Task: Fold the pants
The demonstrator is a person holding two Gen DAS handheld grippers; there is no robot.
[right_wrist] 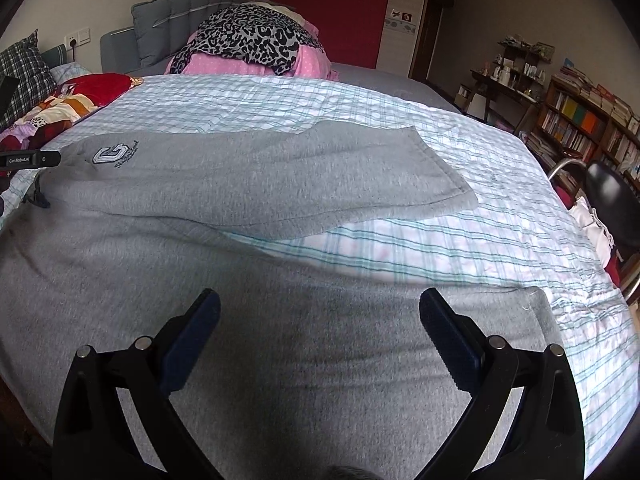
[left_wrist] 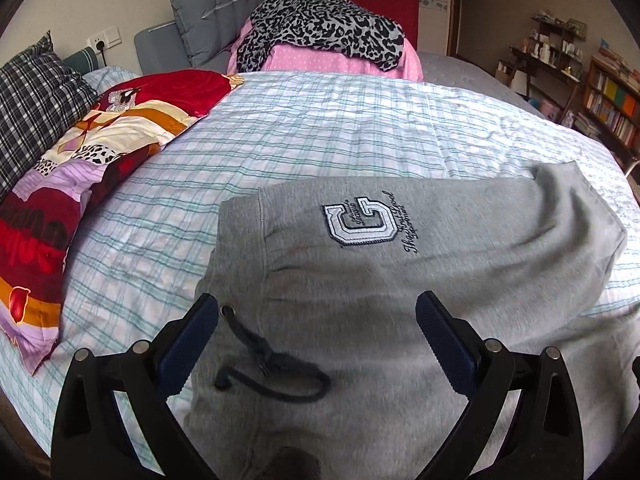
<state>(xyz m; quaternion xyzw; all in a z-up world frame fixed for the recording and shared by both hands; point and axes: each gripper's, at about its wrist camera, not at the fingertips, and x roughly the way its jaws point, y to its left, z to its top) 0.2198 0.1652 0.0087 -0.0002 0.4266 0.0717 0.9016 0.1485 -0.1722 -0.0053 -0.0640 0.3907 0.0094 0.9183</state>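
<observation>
Grey sweatpants [left_wrist: 420, 280] with a white letter patch [left_wrist: 356, 225] lie spread on the bed. My left gripper [left_wrist: 318, 312] hovers open over the waistband, where a dark drawstring [left_wrist: 264, 364] curls between its fingers. In the right wrist view the pants [right_wrist: 240, 184] lie with two legs apart: the far leg ends at a hem [right_wrist: 444, 172], the near leg runs under my right gripper [right_wrist: 320, 312], which is open above the cloth with nothing held. The left gripper's body [right_wrist: 28, 159] shows at the left edge.
The bed has a striped white-and-teal cover [left_wrist: 320, 128]. A patterned red quilt [left_wrist: 80, 168] and plaid pillow [left_wrist: 28, 92] lie at the left. Pink bedding under a leopard cloth [left_wrist: 320, 28] is heaped at the back. Bookshelves [right_wrist: 580, 124] and a black chair [right_wrist: 612, 196] stand right.
</observation>
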